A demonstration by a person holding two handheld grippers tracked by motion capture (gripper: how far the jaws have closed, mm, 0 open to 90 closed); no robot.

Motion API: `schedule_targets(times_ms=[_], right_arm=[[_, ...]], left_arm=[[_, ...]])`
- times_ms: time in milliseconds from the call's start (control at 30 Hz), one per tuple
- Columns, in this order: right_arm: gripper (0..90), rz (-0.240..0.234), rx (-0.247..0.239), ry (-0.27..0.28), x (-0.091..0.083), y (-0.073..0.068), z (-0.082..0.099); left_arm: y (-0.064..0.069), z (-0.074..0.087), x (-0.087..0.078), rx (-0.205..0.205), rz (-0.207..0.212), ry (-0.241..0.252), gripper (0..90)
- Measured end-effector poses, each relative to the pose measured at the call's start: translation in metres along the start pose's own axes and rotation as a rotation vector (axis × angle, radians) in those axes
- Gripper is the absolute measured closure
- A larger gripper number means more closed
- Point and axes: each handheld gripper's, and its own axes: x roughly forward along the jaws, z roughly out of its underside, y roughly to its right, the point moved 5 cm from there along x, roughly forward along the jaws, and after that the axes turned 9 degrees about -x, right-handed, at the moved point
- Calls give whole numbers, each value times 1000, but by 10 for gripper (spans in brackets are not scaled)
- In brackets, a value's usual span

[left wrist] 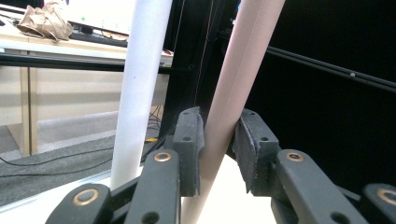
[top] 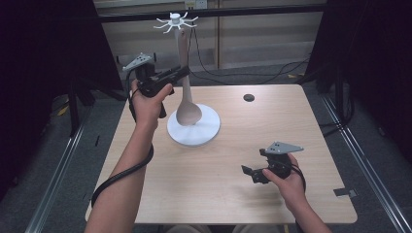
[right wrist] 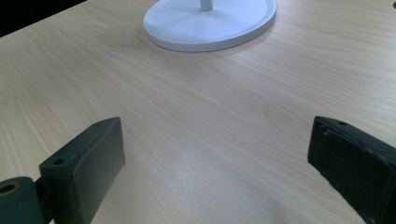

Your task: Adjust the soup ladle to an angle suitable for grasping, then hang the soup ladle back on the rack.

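Hanging a spoon on a hook stand, late stage. The left gripper (top: pixel 182 72) is raised beside the stand (top: pixel 193 125) with its jaws closed on the handle of the spoon (top: pixel 187 104); in the left gripper view both pads (left wrist: pixel 192 140) press the pale handle (left wrist: pixel 233 98) from either side, and the white pole (left wrist: pixel 140 88) stands just beside it. In the high view the spoon hangs nearly upright, bowl downward just above the round base, its handle tip up among the hooks (top: pixel 175 21) at the top of the pole; whether the tip is actually caught on a hook is too small to tell. The right gripper (top: pixel 252 174) rests low over the table (top: pixel 233 194), well apart from the stand, jaws wide apart and holding nothing, as the right gripper view confirms with bare wood between the pads (right wrist: pixel 88 163). Judged from this, the lift and approach are done; what is left is seating the handle on a hook, if not yet seated, and letting go.
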Motion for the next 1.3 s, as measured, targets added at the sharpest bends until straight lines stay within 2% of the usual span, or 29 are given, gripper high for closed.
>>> schedule_targets(times_ms=[33, 200, 633, 800, 867, 933, 1033, 1300], right_arm=[[37, -1, 1, -1, 0, 0, 0], [37, -2, -1, -3, 1, 0, 1], [38, 4, 3, -2, -4, 1, 1], [37, 6, -4, 5, -5, 1, -1], [37, 7, -3, 5, -5, 0, -1], [37, 8, -2, 3, -5, 0, 0], [37, 7, 0, 6, -5, 0, -1], [37, 16, 1, 9, -9, 1, -1]], left_arm=[[-1, 0, -1, 10, 1, -9, 706], [-3, 2, -1, 7, -12, -18, 676], [-6, 12, -1, 28, -39, -44, 494], [-2, 18, -4, 61, -52, -75, 382], [-1, 22, -5, 96, -73, -108, 334], [0, 25, -6, 103, -88, -120, 283], [1, 31, -8, 146, -106, -159, 240], [0, 46, -10, 173, -147, -199, 185]])
